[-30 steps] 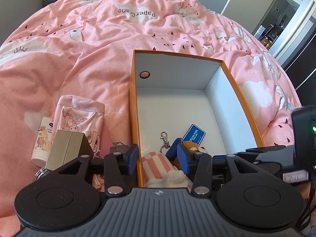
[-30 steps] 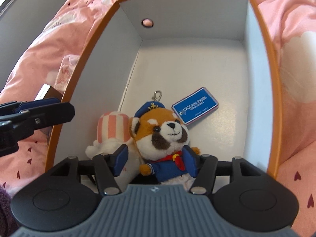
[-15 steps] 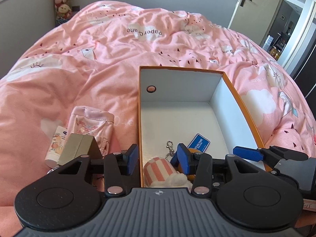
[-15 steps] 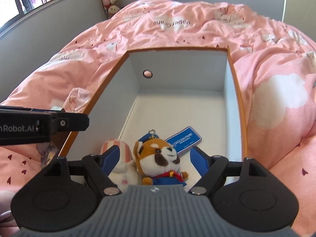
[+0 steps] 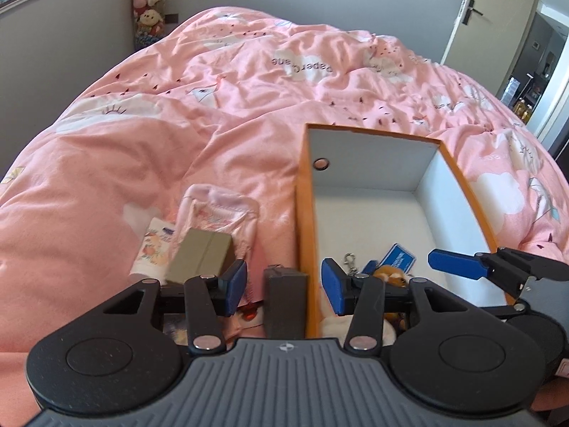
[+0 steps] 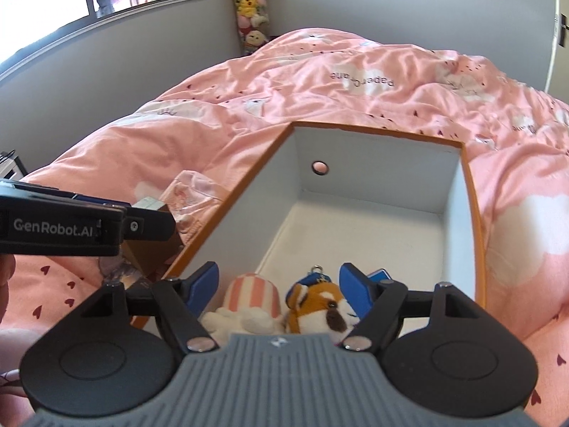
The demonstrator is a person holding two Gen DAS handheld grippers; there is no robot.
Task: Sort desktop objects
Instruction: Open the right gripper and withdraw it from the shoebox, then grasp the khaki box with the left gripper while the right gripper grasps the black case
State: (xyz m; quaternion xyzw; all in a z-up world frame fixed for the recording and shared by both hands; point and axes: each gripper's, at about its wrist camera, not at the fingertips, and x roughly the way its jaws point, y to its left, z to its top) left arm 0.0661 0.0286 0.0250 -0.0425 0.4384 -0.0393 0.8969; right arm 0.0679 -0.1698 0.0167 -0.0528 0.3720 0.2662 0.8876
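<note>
Both grippers have pulled back; right gripper [image 6: 279, 290] spread over red panda plush [image 6: 320, 307] in orange box [image 6: 227, 210]; left gripper [image 5: 282, 284] spread, next grabs dark box [image 5: 286, 302].

One orange box [image 6: 473, 192], two plush toys [image 6: 320, 302] inside; beside it one pouch [image 5: 217, 210], perhaps two small boxes [image 5: 199, 254].

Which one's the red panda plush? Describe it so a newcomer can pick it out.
Find the orange box with white inside on the pink duvet. At its near end two soft toys lie side by side. The red panda plush is the right one: orange-and-white face, blue cap, unlike the pink-striped plush beside it.
</note>
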